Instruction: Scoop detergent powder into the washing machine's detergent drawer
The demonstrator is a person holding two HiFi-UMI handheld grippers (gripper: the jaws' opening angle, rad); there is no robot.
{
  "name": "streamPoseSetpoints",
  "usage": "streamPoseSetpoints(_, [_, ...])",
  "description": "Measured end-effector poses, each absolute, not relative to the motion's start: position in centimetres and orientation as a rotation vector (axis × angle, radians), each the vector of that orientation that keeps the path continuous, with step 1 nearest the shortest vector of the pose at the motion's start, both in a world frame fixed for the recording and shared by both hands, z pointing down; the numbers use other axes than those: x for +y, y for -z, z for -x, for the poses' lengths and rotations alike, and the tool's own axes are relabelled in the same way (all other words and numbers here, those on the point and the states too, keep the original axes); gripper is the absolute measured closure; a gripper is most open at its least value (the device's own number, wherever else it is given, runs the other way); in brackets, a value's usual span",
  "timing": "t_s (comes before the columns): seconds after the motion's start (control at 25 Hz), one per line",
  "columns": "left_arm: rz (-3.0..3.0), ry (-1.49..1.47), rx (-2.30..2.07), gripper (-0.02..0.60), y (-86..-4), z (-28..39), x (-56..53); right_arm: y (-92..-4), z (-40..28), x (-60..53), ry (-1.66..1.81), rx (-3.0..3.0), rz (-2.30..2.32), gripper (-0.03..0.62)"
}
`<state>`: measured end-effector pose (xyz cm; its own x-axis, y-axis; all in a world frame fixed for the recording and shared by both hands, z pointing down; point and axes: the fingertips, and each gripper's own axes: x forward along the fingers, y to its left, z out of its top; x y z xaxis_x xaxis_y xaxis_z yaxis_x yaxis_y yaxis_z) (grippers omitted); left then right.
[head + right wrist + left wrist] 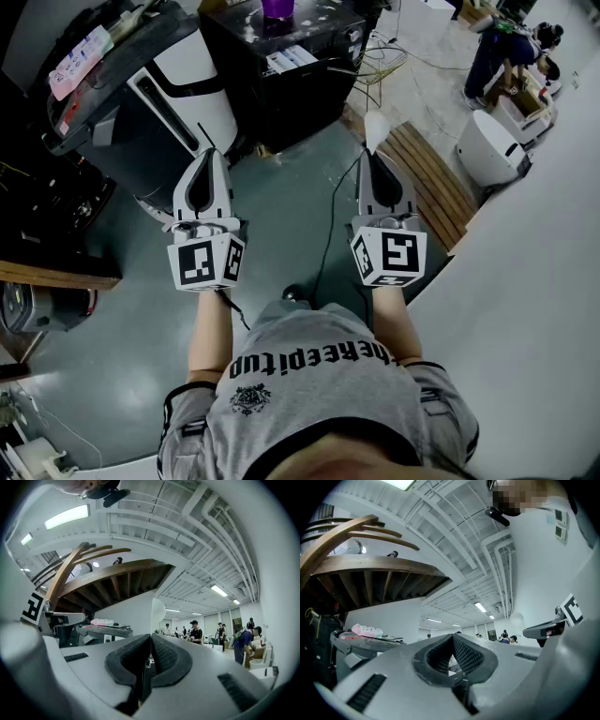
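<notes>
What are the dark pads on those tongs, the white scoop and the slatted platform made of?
Pads: matt black, ribbed, probably rubber or foam.
Scoop, held in the right tongs: pale, smooth, slightly see-through, likely plastic.
Platform: brown planks with gaps, apparently wood.

The left gripper [452, 638], jaws closed together, faces a white ceiling [454, 541].
</notes>
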<state>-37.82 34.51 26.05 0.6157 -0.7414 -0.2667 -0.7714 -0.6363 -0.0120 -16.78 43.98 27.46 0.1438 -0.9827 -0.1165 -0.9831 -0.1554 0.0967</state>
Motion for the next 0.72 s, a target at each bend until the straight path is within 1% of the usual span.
streamPoseSetpoints(0.56, [2.701,-0.379,1.268,0.578,-25.3,38.2,33.0,-27.3,16.9,42.6,-0.226,2.004,2.378,0.589])
streamPoseSetpoints(0.72, [2.693,-0.378,1.255,0.578,-25.0,38.4,32.5,-27.4,17.3,41.8,-0.312,2.059,2.421,0.589])
